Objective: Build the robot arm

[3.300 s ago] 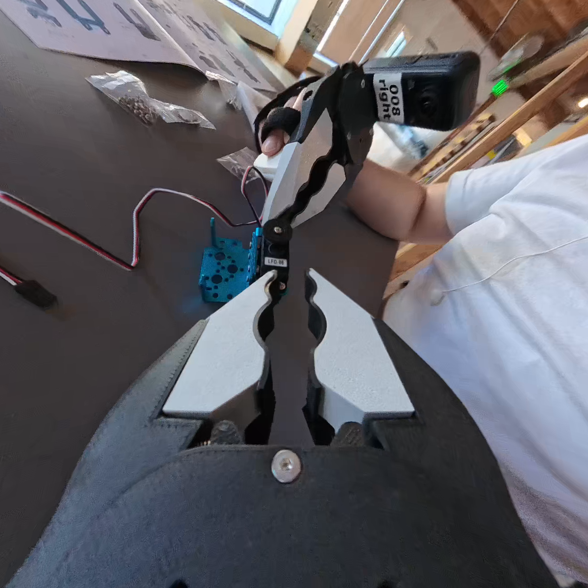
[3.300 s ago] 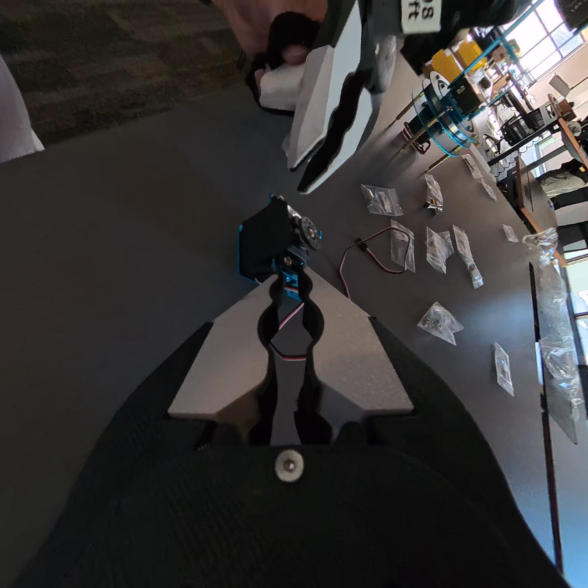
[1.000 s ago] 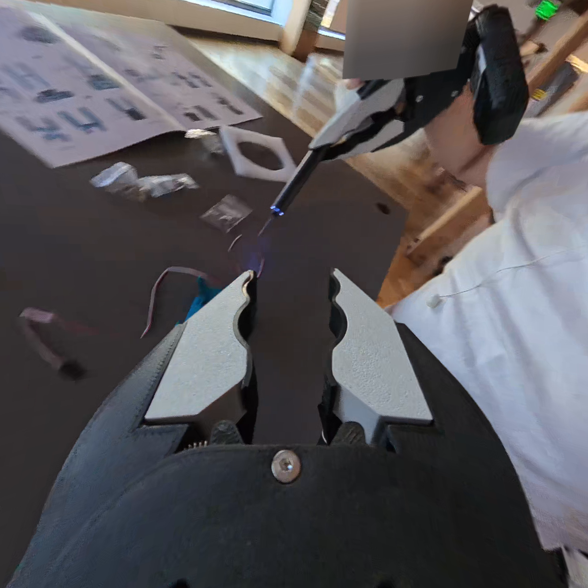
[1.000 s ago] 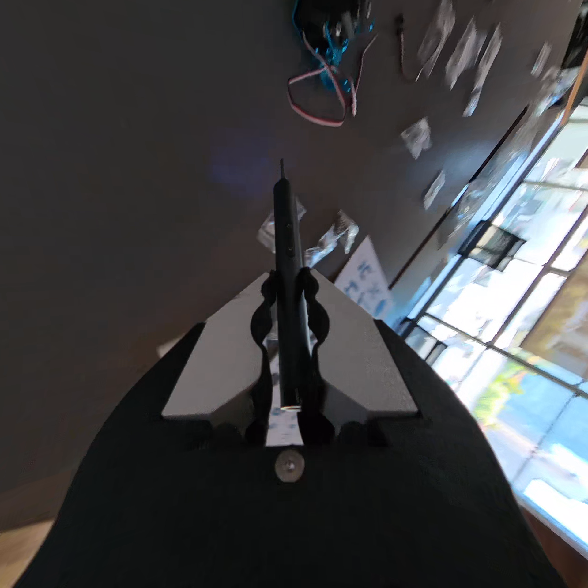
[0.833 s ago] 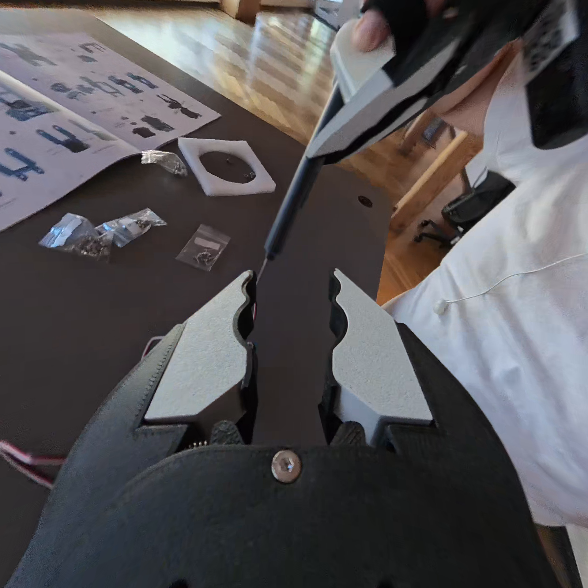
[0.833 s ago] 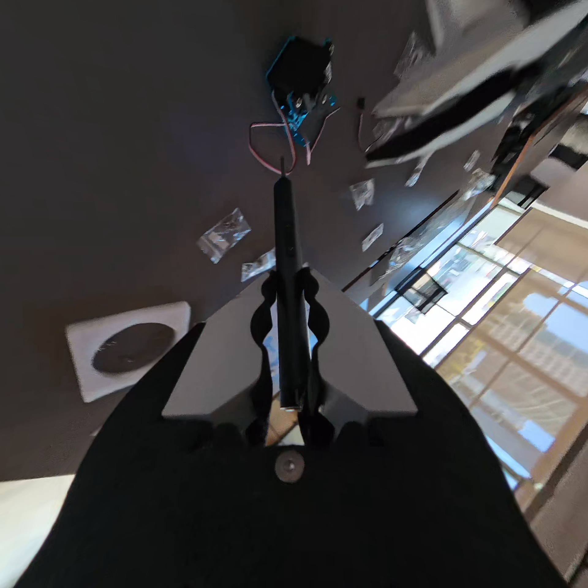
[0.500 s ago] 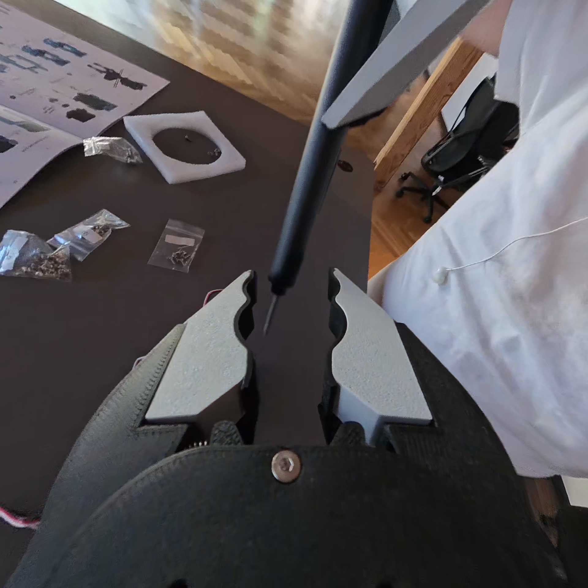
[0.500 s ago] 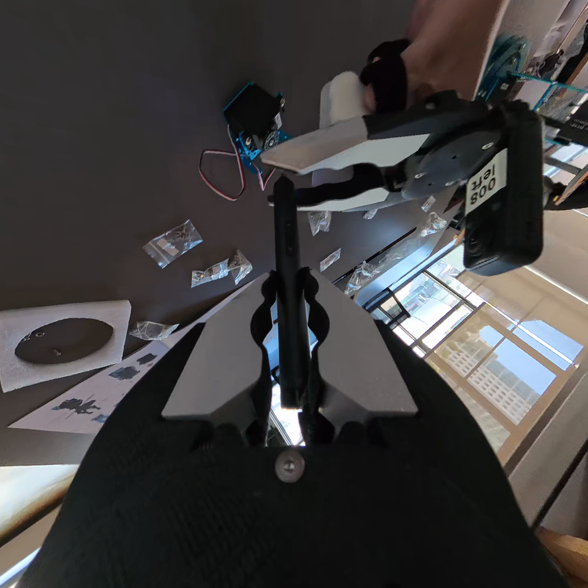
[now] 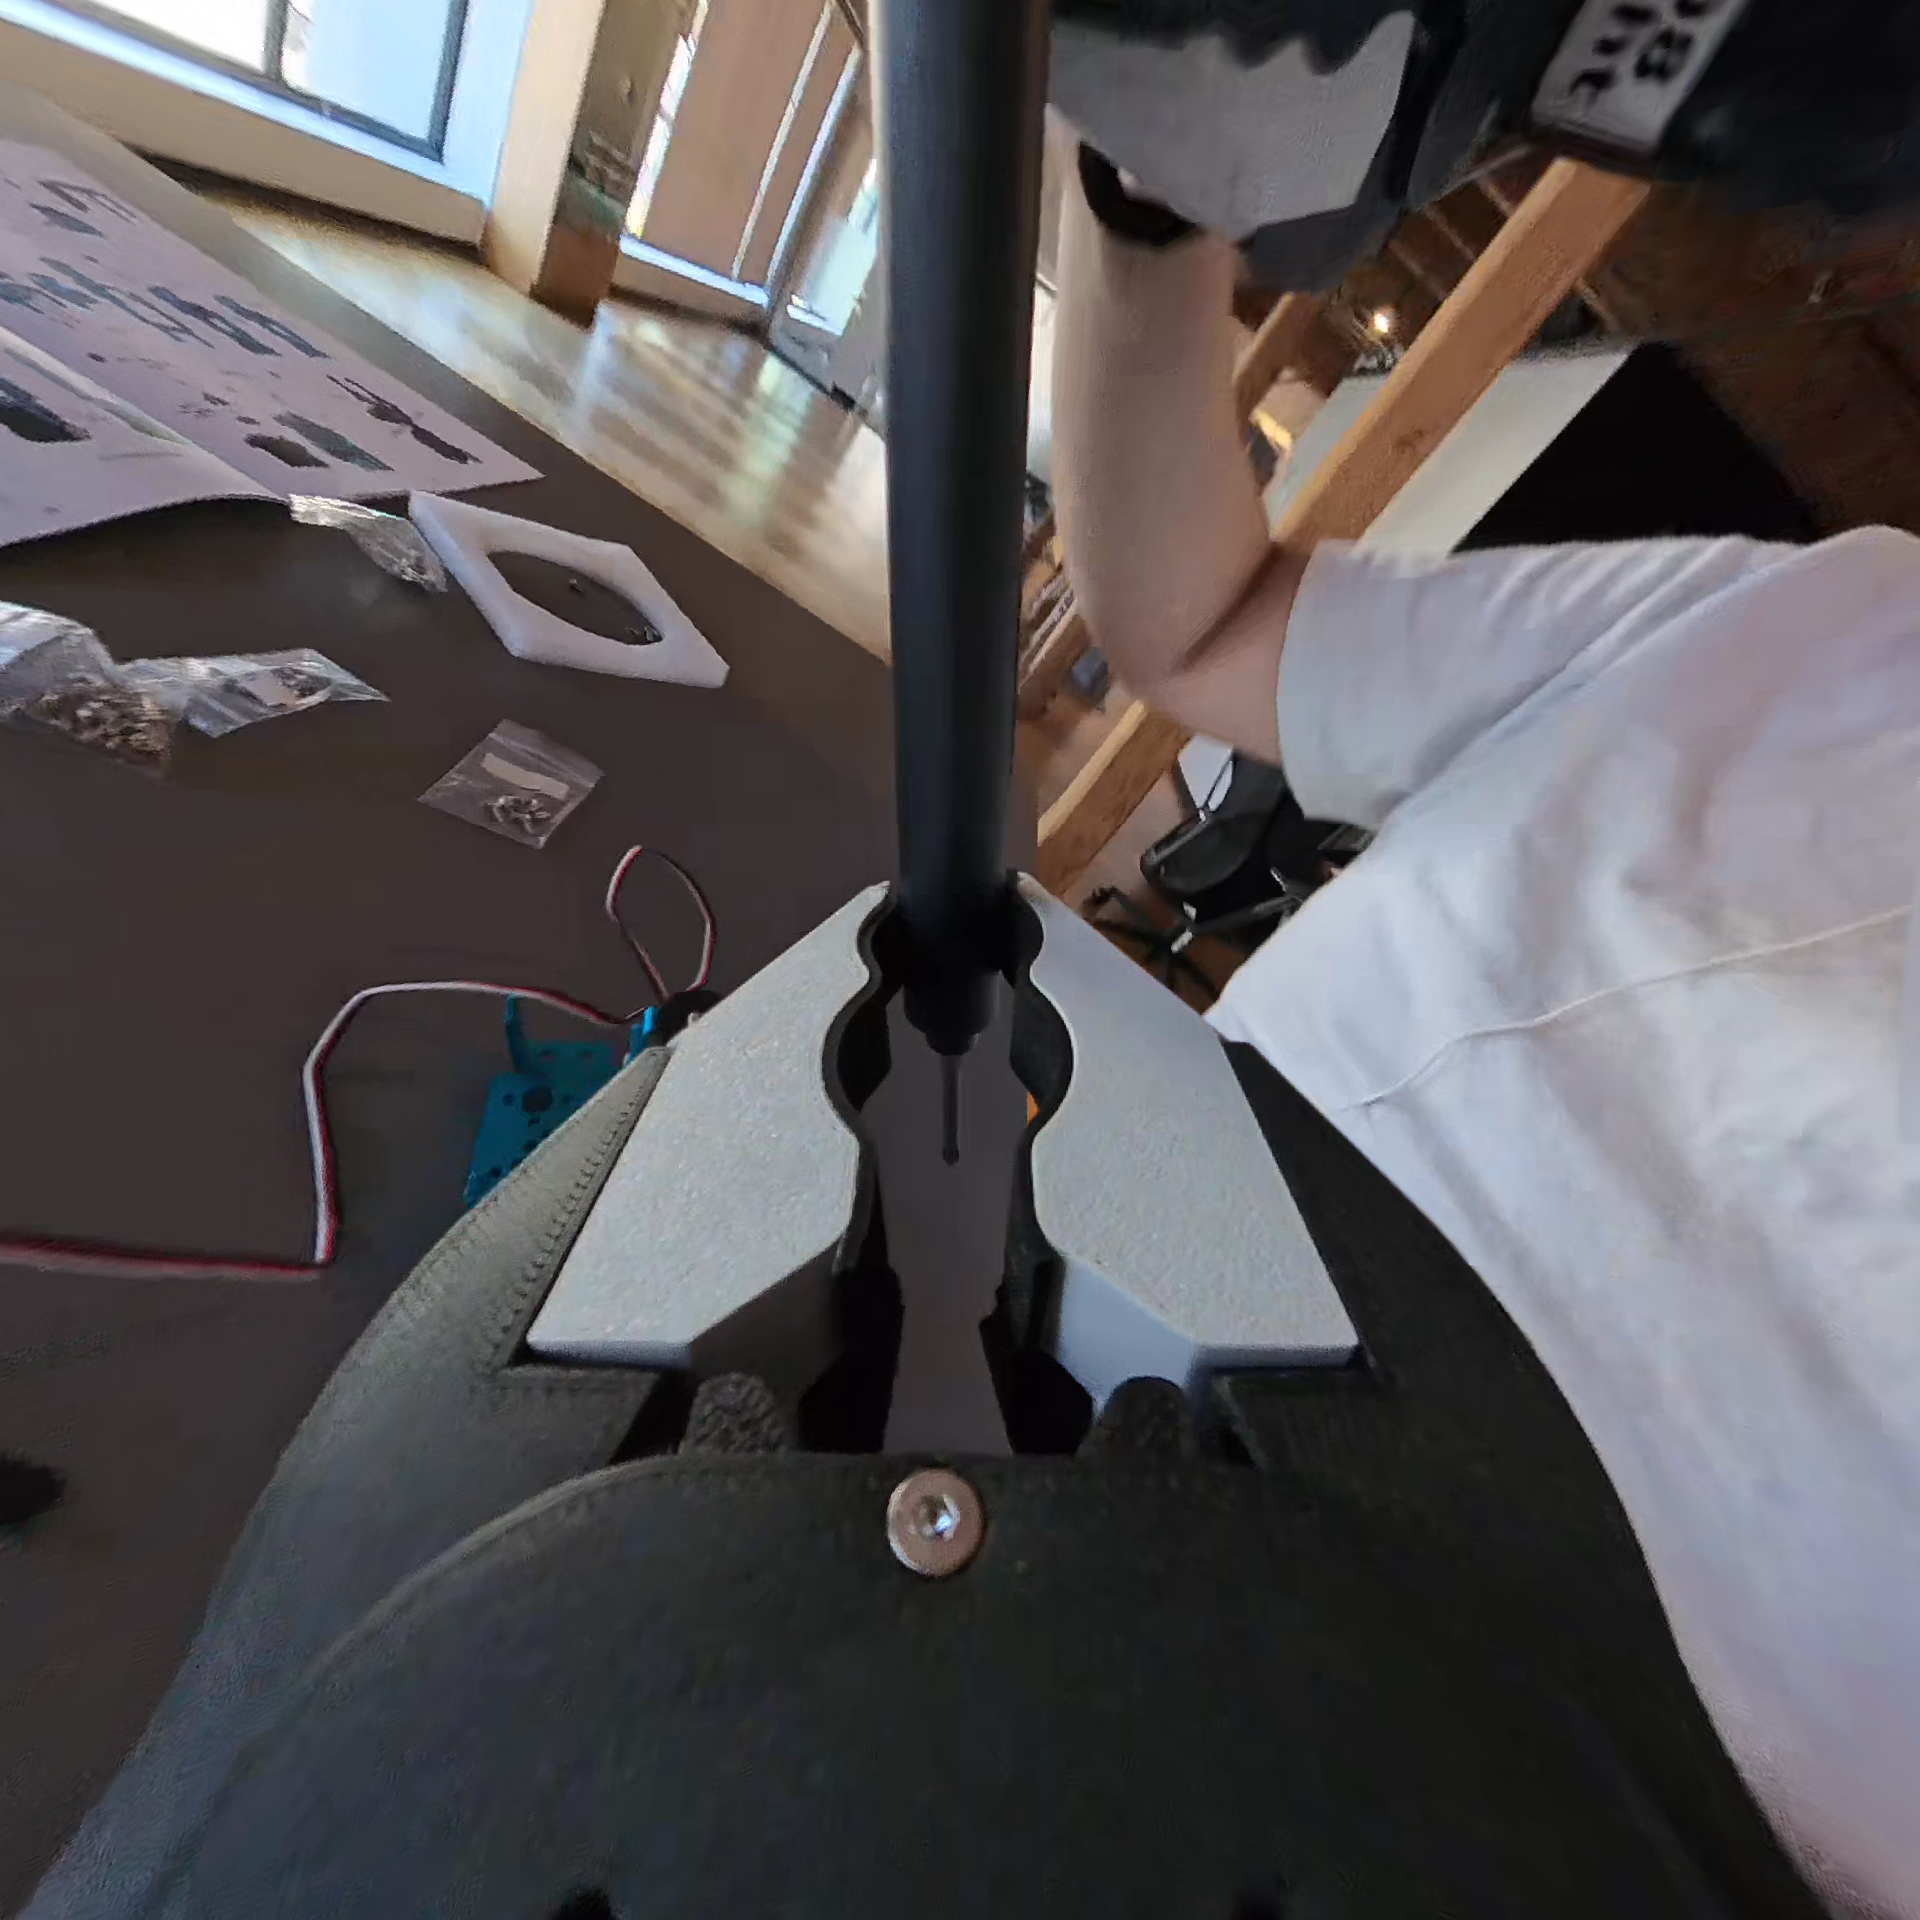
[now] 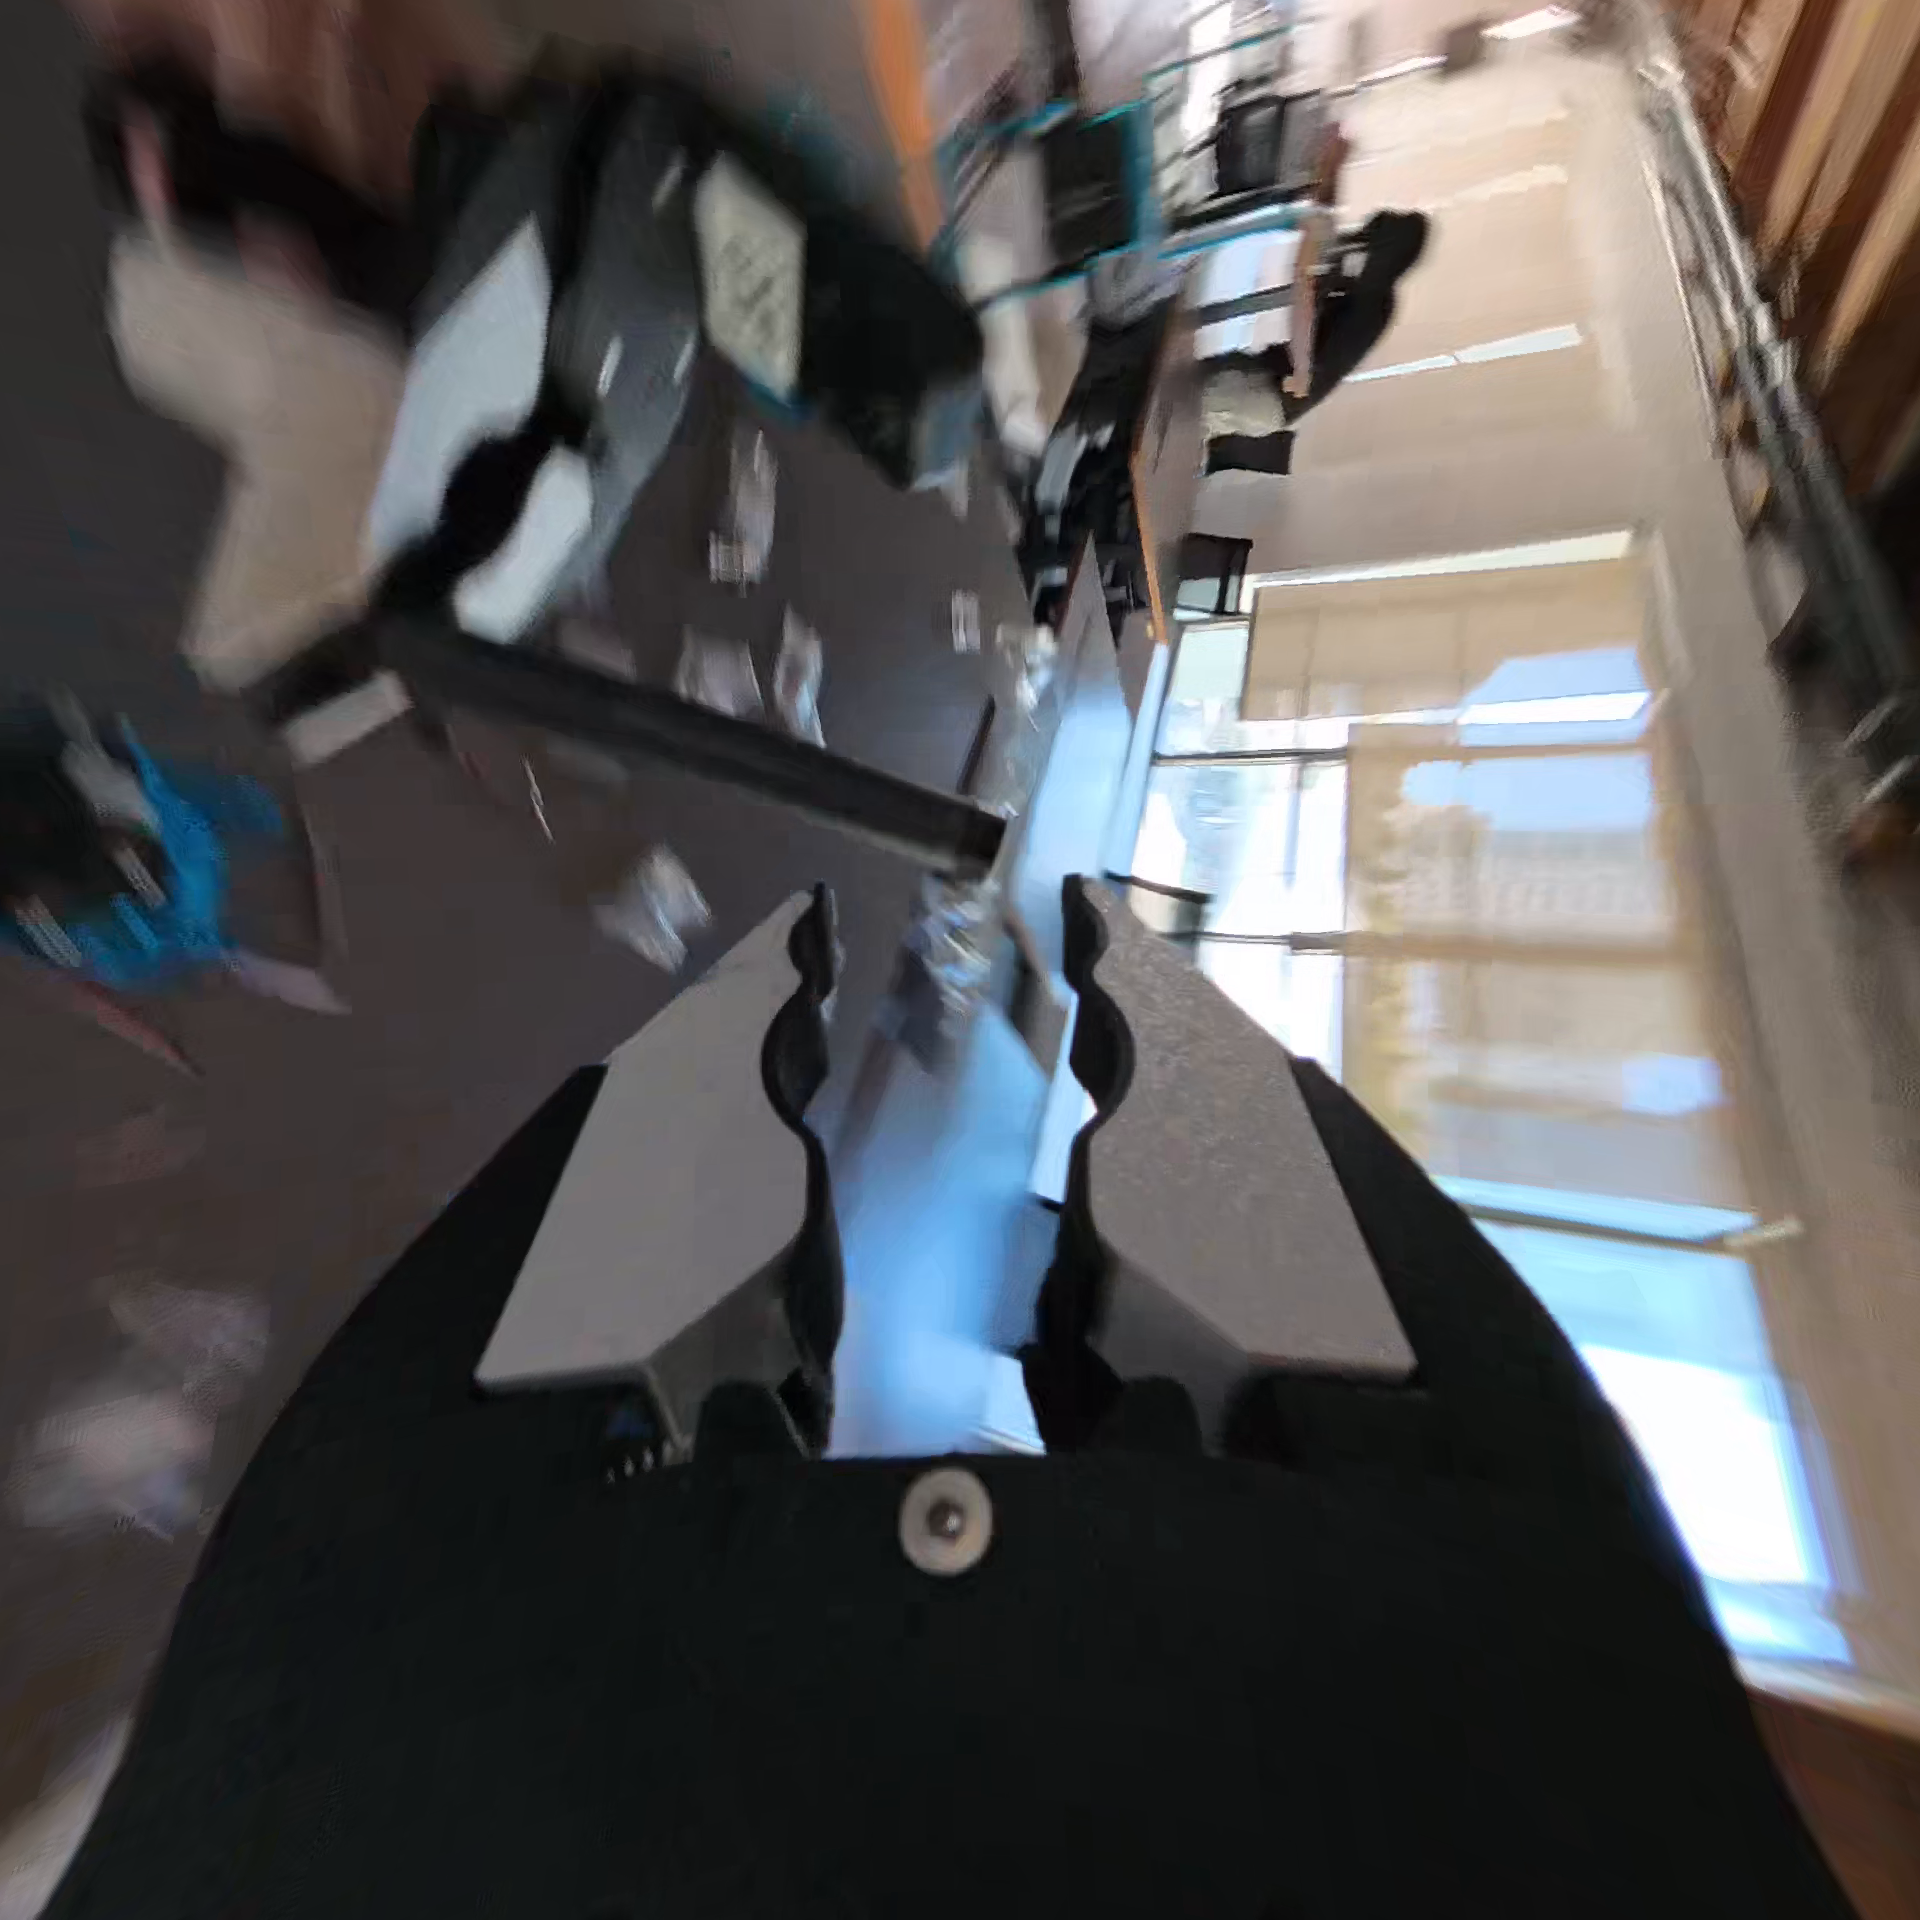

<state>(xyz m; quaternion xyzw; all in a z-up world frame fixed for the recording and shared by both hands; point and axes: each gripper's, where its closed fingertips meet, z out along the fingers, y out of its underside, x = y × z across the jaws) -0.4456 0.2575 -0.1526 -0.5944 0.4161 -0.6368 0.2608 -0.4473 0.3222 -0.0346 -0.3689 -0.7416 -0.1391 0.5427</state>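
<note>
Screwdriver (image 9: 943,499) between left gripper (image 9: 948,904) jaws; right gripper (image 10: 943,902) agape.

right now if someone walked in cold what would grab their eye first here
A long black screwdriver runs down the middle of the left wrist view, its tip end clamped between the left gripper fingertips. The right gripper stands open and empty. Left of the screwdriver, a blue bracket with red-and-white wire lies on the dark table.

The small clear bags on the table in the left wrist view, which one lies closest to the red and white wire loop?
The flat clear bag lying alone, just beyond the wire loop. The other bags lie bunched farther left.
</note>
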